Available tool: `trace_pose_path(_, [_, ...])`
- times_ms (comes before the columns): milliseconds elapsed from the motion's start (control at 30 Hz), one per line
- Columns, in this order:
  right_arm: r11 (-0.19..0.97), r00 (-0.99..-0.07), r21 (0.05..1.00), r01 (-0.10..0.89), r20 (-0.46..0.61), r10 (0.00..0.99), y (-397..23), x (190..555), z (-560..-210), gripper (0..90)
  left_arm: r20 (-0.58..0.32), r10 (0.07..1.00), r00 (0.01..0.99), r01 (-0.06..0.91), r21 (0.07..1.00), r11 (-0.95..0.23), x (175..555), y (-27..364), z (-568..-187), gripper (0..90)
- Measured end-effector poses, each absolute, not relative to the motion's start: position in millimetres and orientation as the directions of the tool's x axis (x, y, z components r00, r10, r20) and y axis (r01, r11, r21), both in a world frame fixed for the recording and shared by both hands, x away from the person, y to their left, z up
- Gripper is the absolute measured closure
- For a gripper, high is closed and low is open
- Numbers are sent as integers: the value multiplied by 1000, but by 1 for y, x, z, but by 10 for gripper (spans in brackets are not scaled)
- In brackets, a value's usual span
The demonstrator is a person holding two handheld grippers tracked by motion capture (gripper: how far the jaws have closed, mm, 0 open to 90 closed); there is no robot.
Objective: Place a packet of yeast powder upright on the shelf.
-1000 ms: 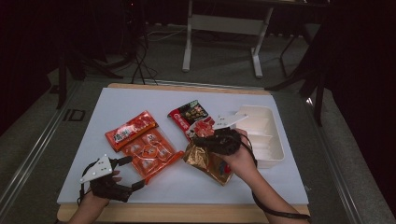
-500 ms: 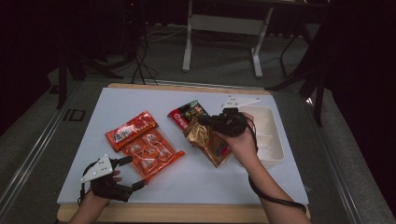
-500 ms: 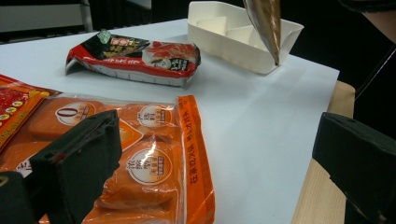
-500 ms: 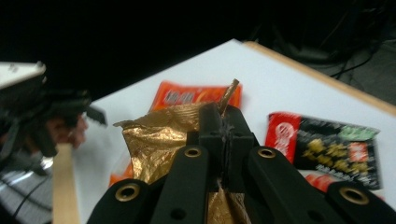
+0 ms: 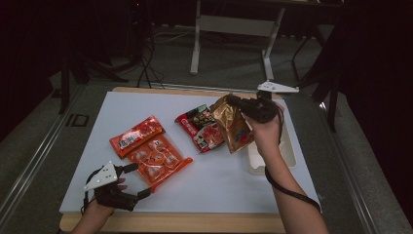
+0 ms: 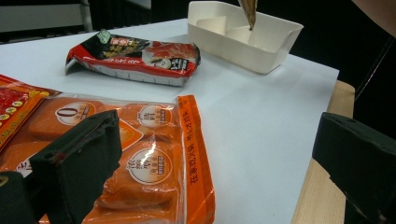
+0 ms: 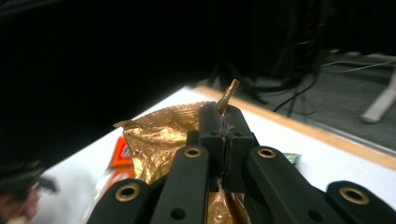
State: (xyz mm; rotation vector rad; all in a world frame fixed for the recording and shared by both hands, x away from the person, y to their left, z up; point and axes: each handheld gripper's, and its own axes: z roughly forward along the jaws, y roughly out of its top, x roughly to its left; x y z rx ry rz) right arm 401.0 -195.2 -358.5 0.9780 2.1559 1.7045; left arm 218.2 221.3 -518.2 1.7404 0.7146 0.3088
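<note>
The right gripper [image 5: 242,103], clamped on the gold packet [image 5: 233,124], has lifted it off the table toward the white tray [image 5: 291,146] at the right edge, likely its destination. The left gripper [image 5: 130,181] rests open near the front-left corner.

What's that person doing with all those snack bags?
A person holds a grabbing tool in each hand. The right tool is shut on a gold snack bag and holds it up in the air, next to the white tray. The left tool rests open at the table's near edge, by the orange packet. A red packet and a red-and-black one lie on the white mat.
</note>
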Motion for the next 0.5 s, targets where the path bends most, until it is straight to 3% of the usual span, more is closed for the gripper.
trace_pose_path(500, [-22, -602, 951, 309, 213, 770, -247, 432, -349, 889, -153, 610, 777, 299, 944, -143, 218, 221, -519, 15])
